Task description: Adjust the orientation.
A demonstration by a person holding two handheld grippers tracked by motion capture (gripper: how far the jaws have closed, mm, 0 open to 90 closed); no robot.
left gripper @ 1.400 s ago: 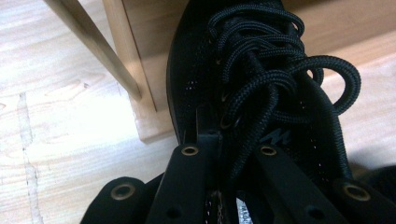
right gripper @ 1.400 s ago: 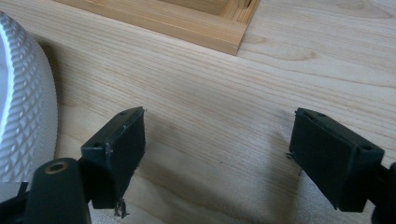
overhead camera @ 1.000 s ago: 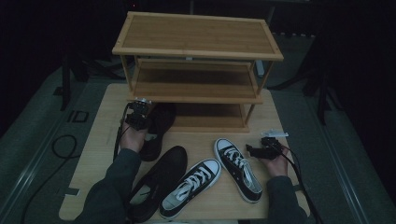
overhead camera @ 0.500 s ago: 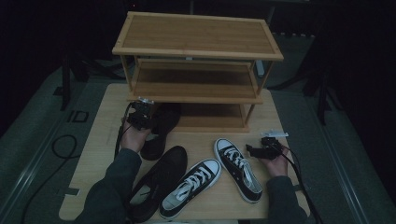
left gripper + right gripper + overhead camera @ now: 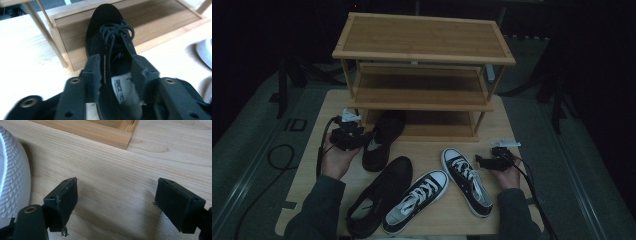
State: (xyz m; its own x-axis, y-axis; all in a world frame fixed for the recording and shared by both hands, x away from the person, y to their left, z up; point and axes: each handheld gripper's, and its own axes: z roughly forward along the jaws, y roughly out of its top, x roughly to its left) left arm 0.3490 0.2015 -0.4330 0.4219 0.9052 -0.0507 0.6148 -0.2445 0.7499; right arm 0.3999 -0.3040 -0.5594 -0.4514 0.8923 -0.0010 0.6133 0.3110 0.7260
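A black lace-up shoe [image 5: 381, 137] lies with its toe on the bottom shelf of the bamboo rack [image 5: 422, 52] and its heel on the table. My left gripper [image 5: 361, 141] hangs just left of its heel, open. In the left gripper view, the left gripper [image 5: 116, 62] has its jaws on either side of the black shoe's [image 5: 110, 37] heel opening without pressing; they have just opened and eased in slightly. A second black shoe [image 5: 379, 196] and two black-and-white sneakers [image 5: 416, 201] [image 5: 467, 181] lie nearer me. My right gripper [image 5: 483, 161] rests open beside the right sneaker, nothing between its jaws [image 5: 117, 185].
The rack's middle shelf [image 5: 422, 92] and top are bare. The wooden table [image 5: 512, 125] shows bare wood right of the rack and left of the left hand. Cables [image 5: 277, 155] trail off the table's left side. The sneaker's white toe cap [image 5: 12, 170] sits left of the right jaws.
The left gripper let go of the black shoe's heel, opened, and drew back towards me and to the left, rising a little. The shoe stays with its toe on the bottom shelf. The right hand kept still.
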